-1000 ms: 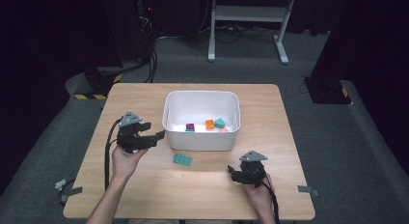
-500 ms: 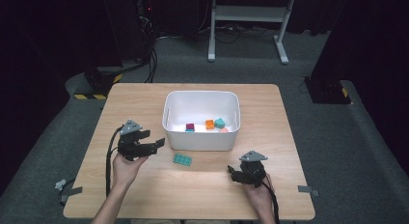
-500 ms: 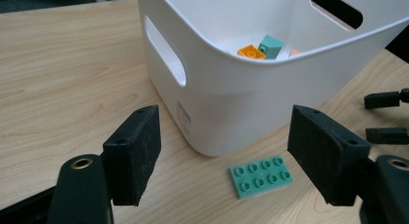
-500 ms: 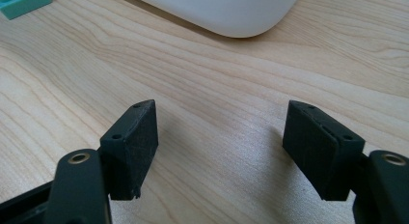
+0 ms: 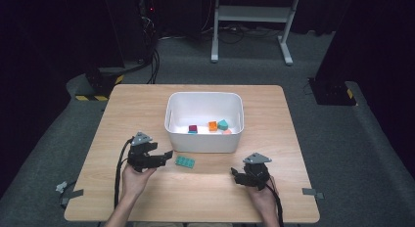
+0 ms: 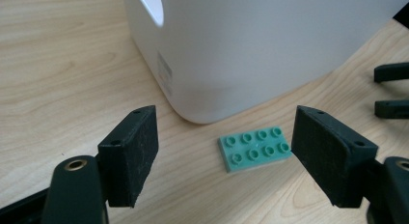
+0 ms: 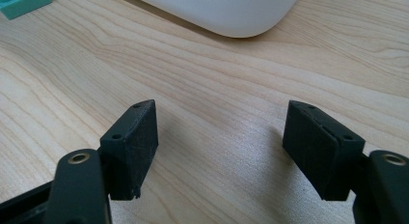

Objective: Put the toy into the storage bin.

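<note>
The left gripper [image 5: 164, 156] is sitting low at the left-centre of the high view, its fingers [image 6: 130, 154] spread wide and just now opening further, with nothing pressed between them. Lying ahead in the gap, in the left gripper view, is the green plate [image 6: 255, 147], flat on the bench [image 5: 147, 104], studs up, just beside the near wall of the white bin [image 5: 203, 141] but not touching it, as far as I can tell.

That plate is looking light, thin and rigid, hard plastic, likely a bit slick on its smooth edges. I'd judge the two long edges the best place to pinch, since the top is all studs and the piece is too flat to get under. Because it's so low, the fingers will need to come right down to the wood.

Room is tight toward the top of the frame, where the bin's rounded corner is crowding in; the lower side is open bench.

The right gripper [image 5: 240, 178] is resting at the lower right of the high view, fingers [image 7: 316, 149] also apart and empty over bare wood, well clear of the plate. Inside the bin, a few small coloured blocks [image 5: 213, 125] are lying on the floor.
</note>
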Action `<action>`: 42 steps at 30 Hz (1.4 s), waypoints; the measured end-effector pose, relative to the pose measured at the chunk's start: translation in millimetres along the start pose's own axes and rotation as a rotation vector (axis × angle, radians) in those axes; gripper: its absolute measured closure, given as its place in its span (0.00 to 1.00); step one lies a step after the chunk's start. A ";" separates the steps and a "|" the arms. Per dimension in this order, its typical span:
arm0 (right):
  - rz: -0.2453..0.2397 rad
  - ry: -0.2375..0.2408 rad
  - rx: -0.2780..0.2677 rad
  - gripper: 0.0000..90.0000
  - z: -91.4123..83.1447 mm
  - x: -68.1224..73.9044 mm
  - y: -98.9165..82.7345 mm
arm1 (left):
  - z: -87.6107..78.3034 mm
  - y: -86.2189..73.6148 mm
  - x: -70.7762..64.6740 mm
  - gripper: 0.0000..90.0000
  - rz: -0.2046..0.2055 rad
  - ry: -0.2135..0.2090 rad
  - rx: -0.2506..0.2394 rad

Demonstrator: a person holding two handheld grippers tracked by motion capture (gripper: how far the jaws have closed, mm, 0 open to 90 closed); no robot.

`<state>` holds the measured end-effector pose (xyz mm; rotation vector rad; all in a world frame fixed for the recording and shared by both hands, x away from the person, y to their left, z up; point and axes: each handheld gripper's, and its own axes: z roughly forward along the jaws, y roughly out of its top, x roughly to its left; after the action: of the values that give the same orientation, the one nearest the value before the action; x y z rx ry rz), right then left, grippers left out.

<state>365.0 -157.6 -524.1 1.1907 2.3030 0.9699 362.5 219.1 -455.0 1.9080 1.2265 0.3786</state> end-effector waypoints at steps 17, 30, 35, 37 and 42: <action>0.002 -0.001 0.000 0.31 0.0 0.2 -0.1 | 45.4 -22.0 -23.4 0.28 0.013 0.006 0.122; 0.000 0.000 -0.001 0.31 0.1 -0.1 0.0 | 68.0 -24.2 -32.5 0.26 -0.009 0.004 0.133; 0.000 0.000 -0.001 0.31 0.1 -0.1 0.0 | 74.5 -24.8 -35.7 0.26 -0.007 0.014 0.136; 0.000 0.000 -0.001 0.31 0.1 -0.1 0.0 | 76.1 -24.6 -37.0 0.26 -0.012 0.021 0.130; -0.001 -0.001 -0.001 0.31 0.1 -0.1 0.0 | 79.3 -24.0 -40.9 0.25 -0.011 0.037 0.125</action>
<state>365.1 -157.6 -524.2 1.1899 2.3023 0.9700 377.7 151.1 -515.6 2.0069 1.3122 0.3398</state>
